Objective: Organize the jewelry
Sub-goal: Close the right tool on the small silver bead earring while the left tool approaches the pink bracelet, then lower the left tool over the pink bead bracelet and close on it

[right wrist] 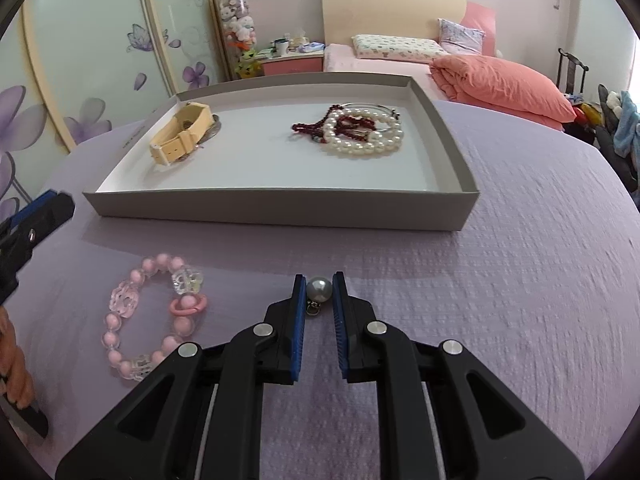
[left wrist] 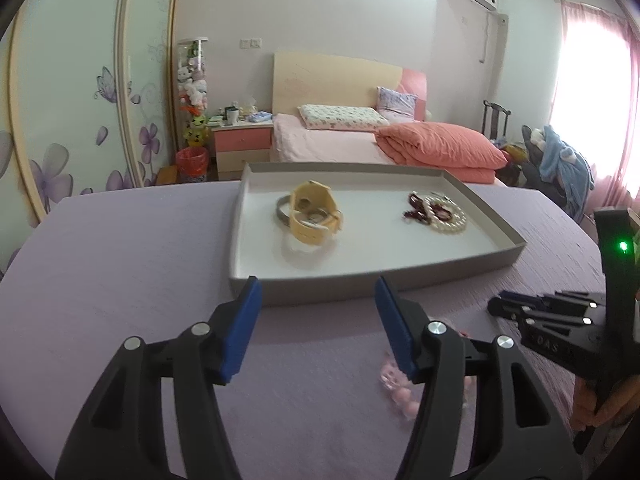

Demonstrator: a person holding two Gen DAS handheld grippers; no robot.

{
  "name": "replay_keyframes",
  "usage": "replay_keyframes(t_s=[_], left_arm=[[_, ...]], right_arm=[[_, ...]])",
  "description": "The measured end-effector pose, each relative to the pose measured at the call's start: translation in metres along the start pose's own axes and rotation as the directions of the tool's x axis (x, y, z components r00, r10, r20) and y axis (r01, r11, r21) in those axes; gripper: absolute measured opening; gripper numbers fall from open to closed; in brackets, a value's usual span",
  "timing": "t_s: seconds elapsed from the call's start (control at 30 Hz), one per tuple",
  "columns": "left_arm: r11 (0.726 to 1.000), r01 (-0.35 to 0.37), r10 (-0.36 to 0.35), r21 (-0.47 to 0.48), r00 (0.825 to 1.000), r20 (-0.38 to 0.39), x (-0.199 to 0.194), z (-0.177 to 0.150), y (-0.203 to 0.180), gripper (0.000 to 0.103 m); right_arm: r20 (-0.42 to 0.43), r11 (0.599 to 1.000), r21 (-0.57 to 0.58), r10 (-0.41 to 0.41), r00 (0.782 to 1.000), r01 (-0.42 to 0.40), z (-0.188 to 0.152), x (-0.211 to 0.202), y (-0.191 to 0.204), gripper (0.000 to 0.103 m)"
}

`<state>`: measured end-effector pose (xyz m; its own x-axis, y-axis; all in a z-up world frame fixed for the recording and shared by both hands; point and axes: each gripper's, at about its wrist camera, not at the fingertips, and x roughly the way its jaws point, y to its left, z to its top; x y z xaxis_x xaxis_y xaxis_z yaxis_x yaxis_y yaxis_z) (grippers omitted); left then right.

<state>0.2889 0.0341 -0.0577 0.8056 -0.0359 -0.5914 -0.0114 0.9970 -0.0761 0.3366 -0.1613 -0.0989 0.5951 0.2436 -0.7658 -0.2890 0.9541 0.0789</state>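
Bedroom setting: lilac textured bedspread (left wrist: 120, 280) as work surface, pink bed and floral wardrobe doors behind.

Left wrist view. Readable writing: only the letters "DAS" on the body of the right gripper (left wrist: 496, 305), which enters at the right edge; a green light glows on its upright part. Left gripper (left wrist: 318, 300) has its blue-padded jaws spread apart, nothing between them, nothing touched. Just ahead of its tips lies the grey cardboard tray (left wrist: 320, 292). Inside, ahead and slightly left: cream watch (left wrist: 314, 216) lying over a metal bangle (left wrist: 281, 212). Ahead and right: pearl bracelet (left wrist: 448, 218) with dark red bead strand (left wrist: 416, 208). Below the right-hand finger, blurred, part of a pink bead bracelet (left wrist: 394, 386) on the spread.

Right wrist view. Faint print runs along the tray (right wrist: 280, 210) rim at its left side; too small to read. Right gripper (right wrist: 319, 280) has its jaws nearly together, pinching a single grey pearl bead (right wrist: 319, 289) at the tips; a small metal loop hangs from the bead towards the camera. Pink bead bracelet (right wrist: 148, 316), with clear flower beads and a pink ring, lies to the left of the jaws on the spread. Tray sits ahead, watch (right wrist: 182, 136) far left, pearls (right wrist: 366, 138) ahead and slightly right. Left gripper's tip (right wrist: 42, 210) shows at the left edge.
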Motion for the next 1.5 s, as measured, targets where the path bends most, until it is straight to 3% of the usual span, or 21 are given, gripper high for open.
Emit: replay_keyframes(t_s=[0.57, 0.8, 1.07, 1.5], left_arm=[[0.997, 0.061, -0.052, 0.056, 0.987, -0.149, 0.022, -0.016, -0.038, 0.064], [0.993, 0.069, -0.047, 0.091, 0.973, -0.227, 0.039, -0.019, -0.051, 0.046], [0.994, 0.064, -0.037, 0.091, 0.962, -0.271, 0.049, -0.021, -0.052, 0.043], [0.990, 0.039, -0.001, 0.133, 0.962, -0.273, 0.052, -0.020, -0.057, 0.021]], right_arm=[[0.005, 0.999, 0.051, 0.006, 1.000, -0.006, -0.001, -0.001, -0.015, 0.014], [0.006, 0.998, 0.056, 0.012, 1.000, -0.013, -0.001, -0.001, -0.017, 0.014], [0.006, 0.998, 0.056, 0.014, 1.000, -0.014, 0.000, -0.001, -0.017, 0.014], [0.006, 0.998, 0.054, 0.011, 1.000, -0.011, 0.000, -0.001, -0.016, 0.014]])
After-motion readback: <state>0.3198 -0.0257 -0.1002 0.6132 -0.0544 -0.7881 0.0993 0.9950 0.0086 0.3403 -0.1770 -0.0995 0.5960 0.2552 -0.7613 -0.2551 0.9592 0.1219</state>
